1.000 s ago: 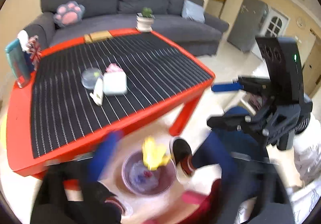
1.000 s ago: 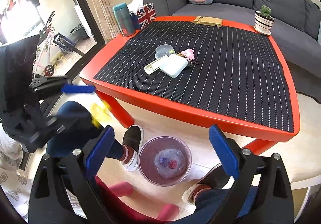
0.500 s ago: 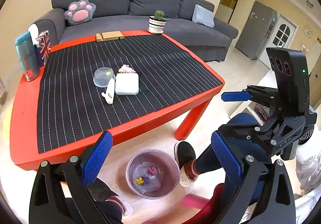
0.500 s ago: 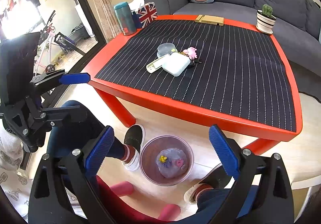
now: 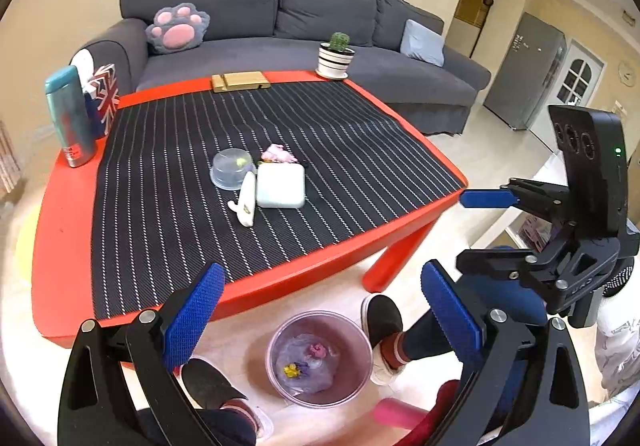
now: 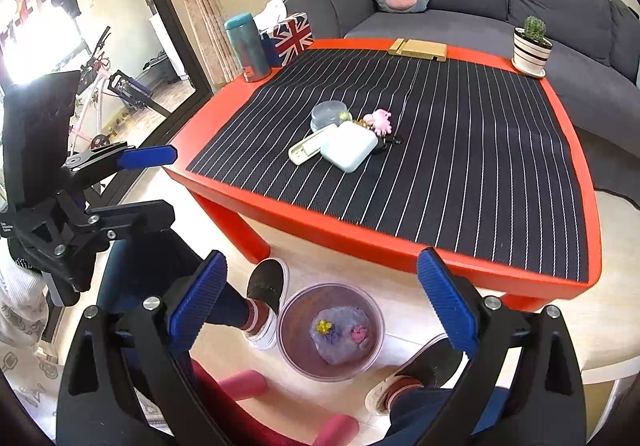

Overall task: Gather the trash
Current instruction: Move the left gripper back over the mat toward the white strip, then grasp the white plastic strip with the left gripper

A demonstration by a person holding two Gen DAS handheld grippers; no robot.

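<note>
Left wrist view is showing the left tongs [image 5: 320,310] hanging spread wide with nothing between their blue ribbed pads, directly above the round translucent purple trash bin [image 5: 320,358] standing on the pale floor. Inside that bin a crumpled clear plastic bag [image 5: 308,360] is lying with a small yellow scrap [image 5: 292,369] and a small pink scrap [image 5: 318,349] on it. A dark slipper-clad foot [image 5: 382,320] is resting just beside the bin, on its right. The right tongs [image 5: 486,199] are floating to the right of the bin and higher, one blue pad showing edge-on; the right wrist view is showing them [image 6: 322,298] likewise spread and gripping nothing, over the same bin [image 6: 332,332].

Beyond the bin, the red counter with the black pin-striped mat [image 5: 60,246] is carrying a cluster near its middle: a clear round plastic lid [image 5: 232,168], a white rounded rectangular case [image 5: 280,186], a slim white stick-shaped item [image 5: 247,204] leaning against that case, and a small pink figurine [image 5: 278,155] just behind it. At the counter's far edge from the bin, a teal metal bottle [image 5: 70,118], a Union Jack tissue box [image 5: 105,94], a flat wooden block [image 5: 239,81] and a striped pot with a cactus [image 5: 337,57] are standing. A grey sofa with a paw-shaped cushion [image 5: 178,28] is sitting behind the counter.
</note>
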